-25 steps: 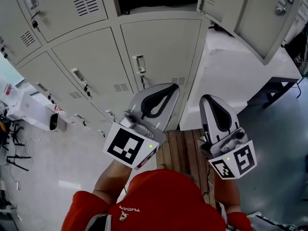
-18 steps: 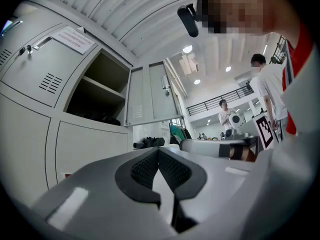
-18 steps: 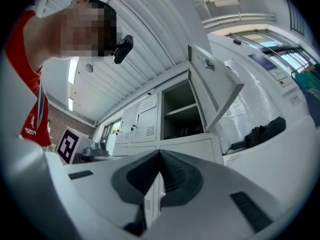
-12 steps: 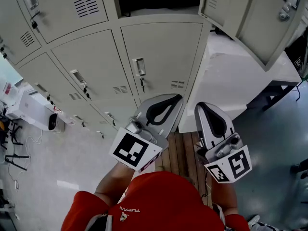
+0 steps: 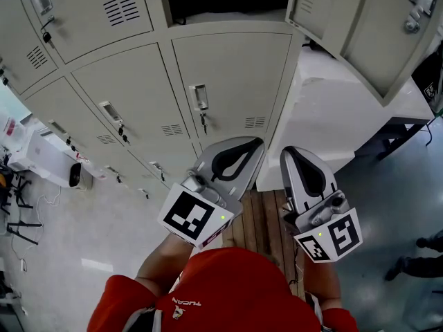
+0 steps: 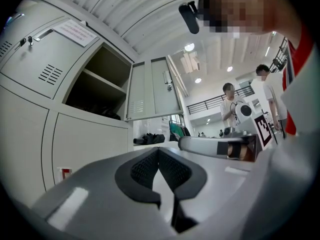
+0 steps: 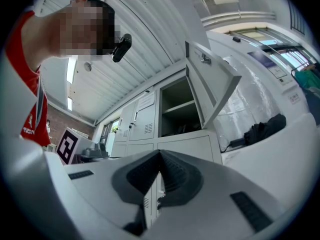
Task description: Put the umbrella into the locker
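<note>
On the white table [image 7: 252, 150] right of the lockers [image 5: 228, 75], a black crumpled bundle is seen, likely the folded umbrella [image 7: 262, 129]; it cannot be confirmed. It lies well apart from both grippers. The left gripper [image 5: 253, 144] is shut, jaws pressed together, with nothing between the dark ribbed pads [image 6: 145, 169]. The right gripper [image 5: 291, 152] is likewise closed and empty. Both are held side by side, near each other, in front of the closed lower doors. Lockers are grey painted sheet metal with louvred vents and small latch handles. One upper compartment [image 6: 90, 96] is open, its door [image 6: 152, 94] swung out. A shelf [image 6: 102, 81] is seen inside; contents too dark to read. Wooden slats [image 5: 266, 216] are seen below the grippers.
</note>
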